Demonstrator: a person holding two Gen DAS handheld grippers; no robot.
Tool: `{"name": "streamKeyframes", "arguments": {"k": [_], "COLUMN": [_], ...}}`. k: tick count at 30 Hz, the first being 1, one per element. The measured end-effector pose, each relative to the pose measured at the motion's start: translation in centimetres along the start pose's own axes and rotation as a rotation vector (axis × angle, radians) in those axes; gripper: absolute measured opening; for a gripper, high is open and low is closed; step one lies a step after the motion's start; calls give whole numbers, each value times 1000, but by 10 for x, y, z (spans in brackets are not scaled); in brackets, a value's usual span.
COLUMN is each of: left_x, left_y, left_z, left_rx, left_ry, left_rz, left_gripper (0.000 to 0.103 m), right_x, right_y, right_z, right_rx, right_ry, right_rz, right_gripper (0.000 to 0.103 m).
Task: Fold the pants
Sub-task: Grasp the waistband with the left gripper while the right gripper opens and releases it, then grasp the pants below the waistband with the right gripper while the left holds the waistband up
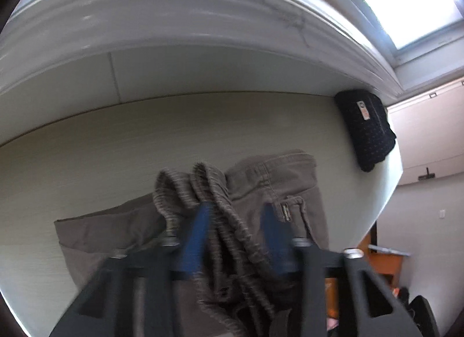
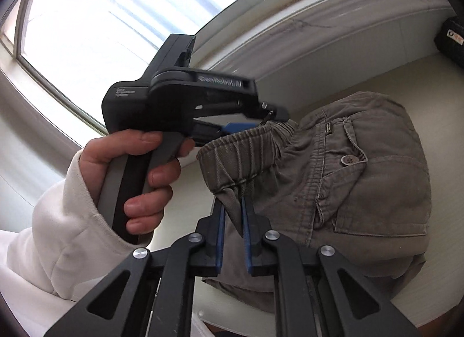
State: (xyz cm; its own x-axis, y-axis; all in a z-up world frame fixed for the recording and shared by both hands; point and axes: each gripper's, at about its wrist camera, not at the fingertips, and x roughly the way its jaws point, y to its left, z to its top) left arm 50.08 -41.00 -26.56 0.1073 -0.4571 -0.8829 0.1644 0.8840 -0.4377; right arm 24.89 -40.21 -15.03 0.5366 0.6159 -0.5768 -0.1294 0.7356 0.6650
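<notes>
Olive-brown pants (image 1: 278, 186) lie on the pale table (image 1: 116, 148), with a button pocket showing in the right wrist view (image 2: 362, 168). My left gripper (image 1: 236, 210) stands open, blue pads apart, with the elastic waistband (image 1: 208, 192) bunched and draped between and over the fingers. It also shows in the right wrist view (image 2: 246, 126) at the waistband's far side. My right gripper (image 2: 232, 202) is shut on the waistband's near edge (image 2: 229, 183), lifting the fabric off the table.
A folded black garment with a label (image 1: 366, 131) lies at the table's far right corner, against the white wall moulding (image 1: 174, 32). A window (image 2: 101, 18) is behind. The table's right edge (image 1: 388, 192) drops to a room with orange furniture (image 1: 385, 261).
</notes>
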Motion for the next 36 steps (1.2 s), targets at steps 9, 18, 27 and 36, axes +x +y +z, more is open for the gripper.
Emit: {"name": "streamKeyframes", "arguments": {"k": [9, 18, 27, 36], "left_x": [-21, -75, -95, -32], "left_y": [17, 40, 106, 162], "left_z": [-12, -27, -53, -92], "left_rx": [-32, -58, -153, -283], "left_ry": [-69, -181, -203, -71], "left_rz": [-44, -31, -22, -8], "left_gripper": [5, 1, 1, 2], "right_x": [-4, 7, 44, 58], "right_y": [-4, 22, 45, 23], "right_z": [-2, 12, 12, -7], "right_rx": [-6, -96, -190, -283], "right_ry": [7, 60, 167, 295], "right_rz": [8, 38, 80, -159], "right_gripper": [9, 8, 2, 25]}}
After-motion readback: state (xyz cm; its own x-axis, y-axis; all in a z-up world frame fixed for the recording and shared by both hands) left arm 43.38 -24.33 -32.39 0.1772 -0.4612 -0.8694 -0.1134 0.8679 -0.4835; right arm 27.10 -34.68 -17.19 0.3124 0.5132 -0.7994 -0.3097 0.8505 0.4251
